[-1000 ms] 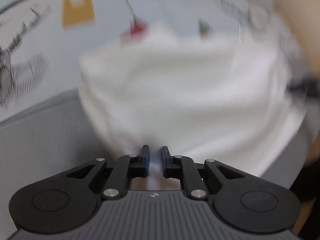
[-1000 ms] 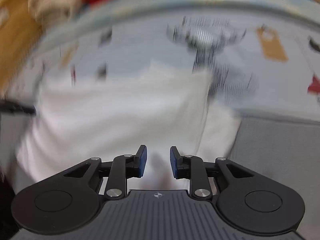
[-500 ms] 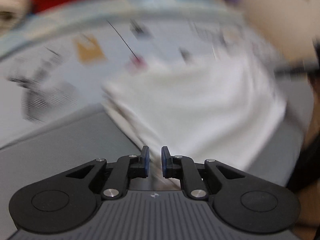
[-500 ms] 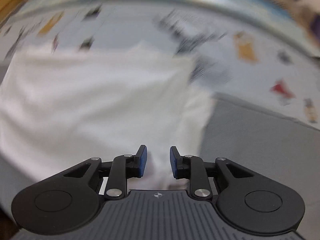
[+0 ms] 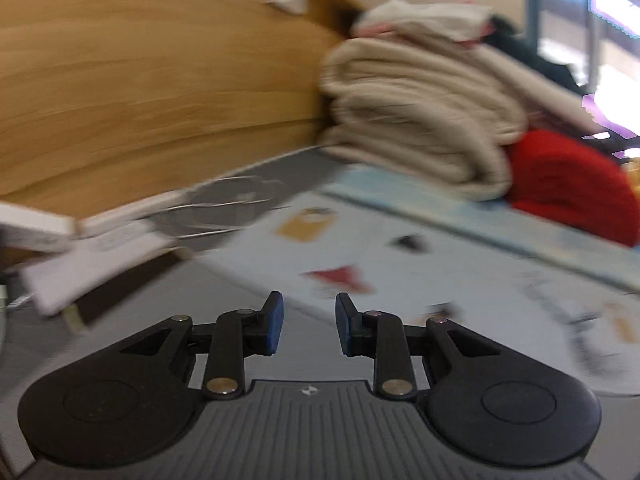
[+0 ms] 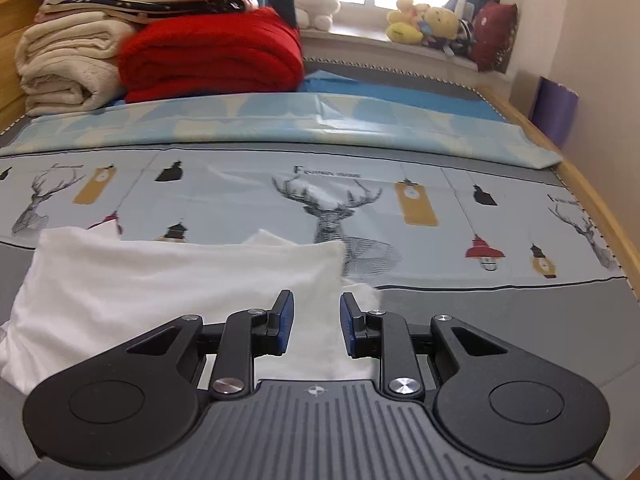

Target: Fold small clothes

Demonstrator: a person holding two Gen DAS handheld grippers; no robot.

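1. The left gripper (image 5: 309, 322), whose jaws have just been opening, holds nothing; only the printed bedsheet (image 5: 400, 264) lies beyond them.
2. The right gripper (image 6: 316, 324) is partly open and empty, over the folded white cotton garment (image 6: 160, 280), which spreads toward nine o'clock.
3. Risk: the loose flap at one o'clock may unfold if snagged.

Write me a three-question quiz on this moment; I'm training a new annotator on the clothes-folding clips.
1. True or false: the right gripper grips the white garment.
2. Which folded blanket lies beside the cream blanket? A) red B) green C) black
3. Fill in: in the left wrist view, between the left gripper fingers there is ____.

Key: 1 false, its fingers stand apart above the cloth. 2 A, the red blanket. 3 nothing.
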